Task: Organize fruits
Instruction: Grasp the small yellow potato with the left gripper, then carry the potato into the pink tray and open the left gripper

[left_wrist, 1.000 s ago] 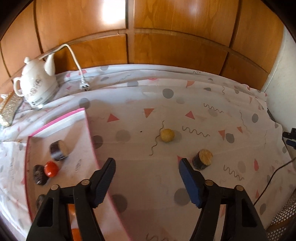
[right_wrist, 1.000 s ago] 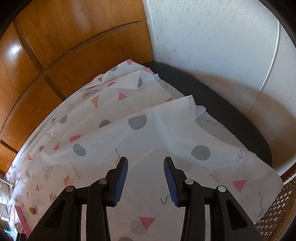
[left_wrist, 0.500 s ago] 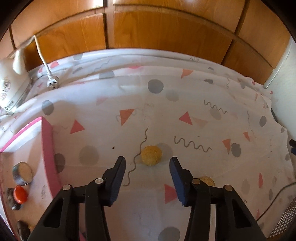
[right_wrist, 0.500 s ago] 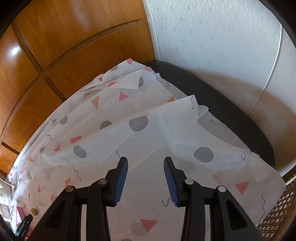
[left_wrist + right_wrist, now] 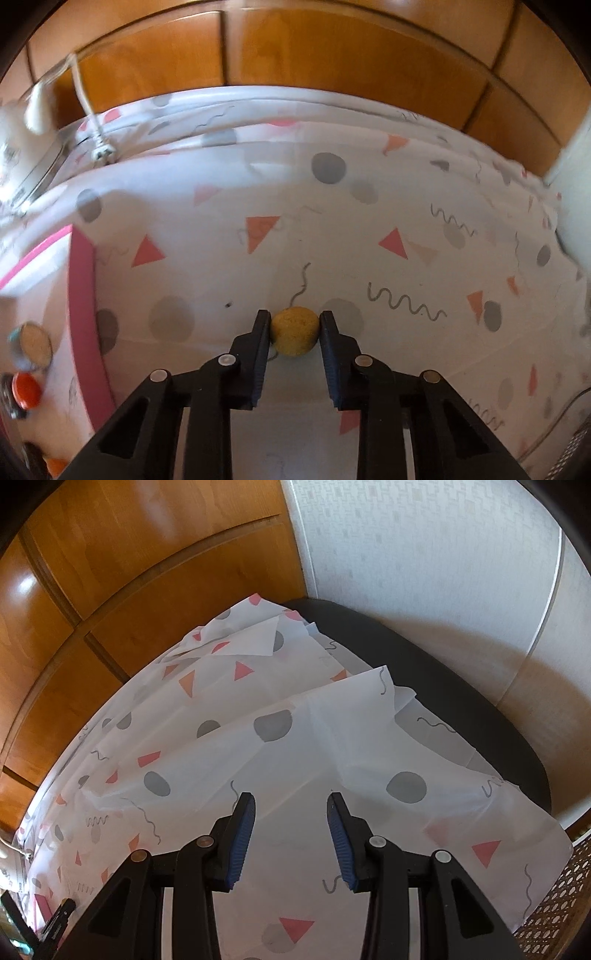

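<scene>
Yellow fruit (image 5: 294, 331) between left tool (image 5: 294, 325) fingers

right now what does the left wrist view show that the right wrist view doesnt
Only the left wrist view shows the left hand-held gripper closed around the yellow fruit, the pink-rimmed tray with the orange-red fruit on it, and the white kettle.

Only the right wrist view shows the right hand-held gripper open and empty, and the white wall.

Both show the patterned tablecloth and wooden panelling.

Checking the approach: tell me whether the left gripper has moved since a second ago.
Yes. The left gripper has advanced from beside the pink tray to the yellow fruit, closing around it.
</scene>
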{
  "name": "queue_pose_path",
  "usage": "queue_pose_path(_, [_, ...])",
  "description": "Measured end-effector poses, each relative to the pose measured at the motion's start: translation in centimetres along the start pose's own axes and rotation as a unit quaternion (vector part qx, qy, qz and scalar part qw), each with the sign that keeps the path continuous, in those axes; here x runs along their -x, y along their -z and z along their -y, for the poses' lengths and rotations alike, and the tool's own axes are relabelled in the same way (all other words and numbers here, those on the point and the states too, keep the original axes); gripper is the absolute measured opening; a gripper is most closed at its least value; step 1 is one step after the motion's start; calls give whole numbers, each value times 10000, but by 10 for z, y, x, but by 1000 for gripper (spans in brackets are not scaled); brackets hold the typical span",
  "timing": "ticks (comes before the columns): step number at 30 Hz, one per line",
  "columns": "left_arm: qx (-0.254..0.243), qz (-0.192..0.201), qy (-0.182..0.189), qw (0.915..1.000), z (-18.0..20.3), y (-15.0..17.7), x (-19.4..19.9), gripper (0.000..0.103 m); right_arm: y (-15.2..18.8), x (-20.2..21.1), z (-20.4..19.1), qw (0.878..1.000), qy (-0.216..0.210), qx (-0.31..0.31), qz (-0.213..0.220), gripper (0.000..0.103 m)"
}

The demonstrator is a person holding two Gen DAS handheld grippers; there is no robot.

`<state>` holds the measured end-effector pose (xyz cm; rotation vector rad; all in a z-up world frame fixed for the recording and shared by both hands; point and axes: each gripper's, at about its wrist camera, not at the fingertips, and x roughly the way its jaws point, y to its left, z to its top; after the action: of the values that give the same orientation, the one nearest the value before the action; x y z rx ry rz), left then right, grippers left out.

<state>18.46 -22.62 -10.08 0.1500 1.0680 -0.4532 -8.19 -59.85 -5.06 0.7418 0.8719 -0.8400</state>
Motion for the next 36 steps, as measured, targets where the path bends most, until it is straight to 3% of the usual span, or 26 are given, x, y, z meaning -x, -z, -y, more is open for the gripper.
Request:
queue_pose_path(13, [471,490,44,9977,-40,26,71,27,2,-4,-2,9999,9,103,-98,41])
queue_pose_path(23, [1078,728,-529,9901,-113,56,111,27,4,-4,-7,9996,49,248,-90,41])
queue_pose_path(26, [1273,724,-747,9864,-135,68,117,27,8,-6,-20,9982,-189,539,-186,41])
queue_pose_path(29, [1368,709,-863,9843,-147,77,118,27,12,-4,-33,9959,-234,859,-156,41])
queue_pose_path(34, [1440,730,-953,9823,-156,89,122,27,14,-4,-34,9957,-224,875,-193,41])
queue_pose_path(36, [1434,773,-979,9818,-157,90,123,34,15,-4,-34,9957,-205,886,-181,41])
